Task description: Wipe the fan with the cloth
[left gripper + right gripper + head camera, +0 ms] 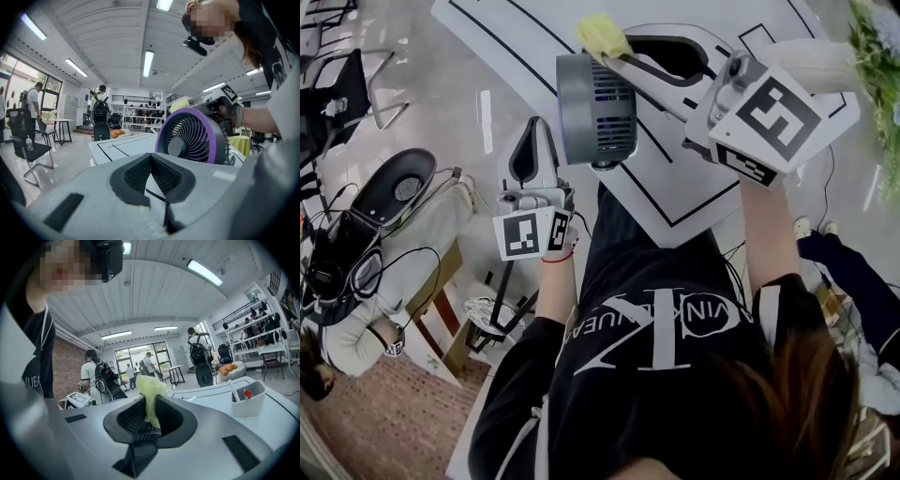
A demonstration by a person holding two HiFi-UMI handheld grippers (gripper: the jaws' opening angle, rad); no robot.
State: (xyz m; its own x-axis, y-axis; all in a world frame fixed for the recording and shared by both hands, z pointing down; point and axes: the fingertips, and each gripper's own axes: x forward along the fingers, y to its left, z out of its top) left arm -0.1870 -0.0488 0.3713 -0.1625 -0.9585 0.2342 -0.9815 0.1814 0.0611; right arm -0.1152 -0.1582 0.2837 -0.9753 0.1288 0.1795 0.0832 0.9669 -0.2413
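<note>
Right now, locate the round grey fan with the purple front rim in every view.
Head view: fan, top centre, seen from above.
Left gripper view: fan, right of centre, front grille towards the camera.
Right gripper view: not in it.
Shared landmark: the white table with black lines.

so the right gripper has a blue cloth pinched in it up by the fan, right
Not quite: the cloth is yellow, not blue. The right gripper view shows it pinched in the right gripper, and the head view has it up by the fan.
</note>
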